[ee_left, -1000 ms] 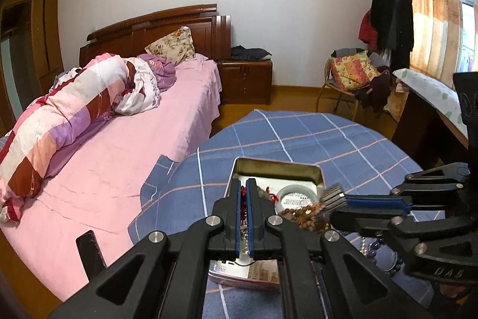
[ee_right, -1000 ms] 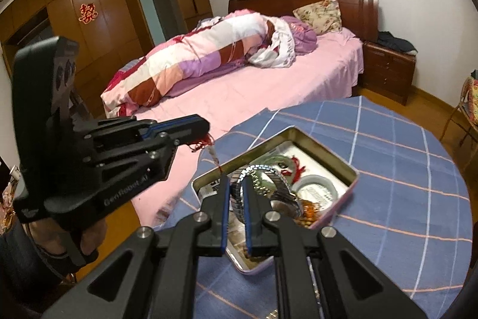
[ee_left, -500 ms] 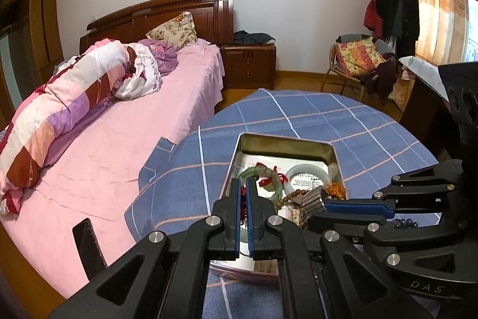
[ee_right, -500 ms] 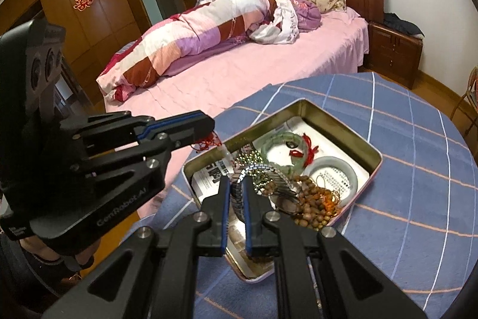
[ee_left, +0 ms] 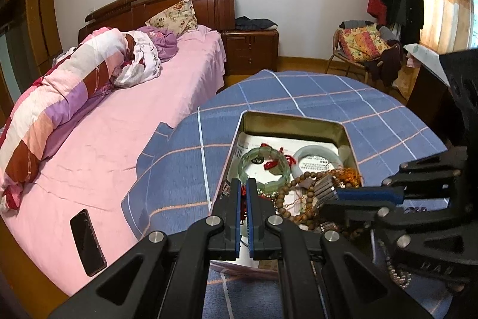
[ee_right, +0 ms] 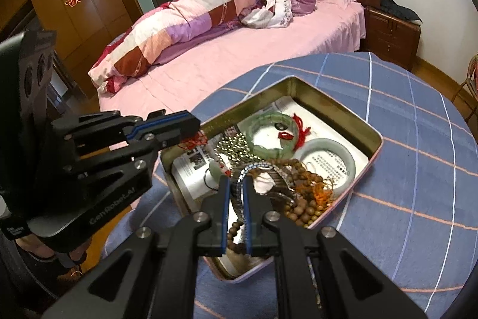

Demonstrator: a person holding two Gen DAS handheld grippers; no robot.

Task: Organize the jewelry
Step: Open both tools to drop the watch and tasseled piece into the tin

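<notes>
An open gold tin (ee_left: 292,117) (ee_right: 298,82) sits on the blue checked table. It holds a green bangle (ee_left: 263,151) (ee_right: 269,150), a pale jade bangle (ee_left: 316,151) (ee_right: 328,144), wooden beads (ee_left: 298,181) (ee_right: 301,211) and a gold bead chain (ee_right: 236,145). My left gripper (ee_left: 243,183) (ee_right: 191,124) is shut on a red knotted cord (ee_right: 194,141) just over the tin's left rim. My right gripper (ee_right: 236,183) (ee_left: 330,192) is shut on a silver metal band (ee_right: 254,168) (ee_left: 324,187), low over the tin's near end.
The round table (ee_left: 298,91) (ee_right: 418,169) butts against a pink bed (ee_left: 119,139) with a rolled quilt (ee_right: 185,29). A black phone (ee_left: 88,241) lies on the bed's near edge. A chair (ee_left: 361,47) piled with clothes stands beyond the table, a desk to the right.
Both grippers have sunk toward the tin and tipped further down, each still holding its piece. The tin now fills more of both views.
</notes>
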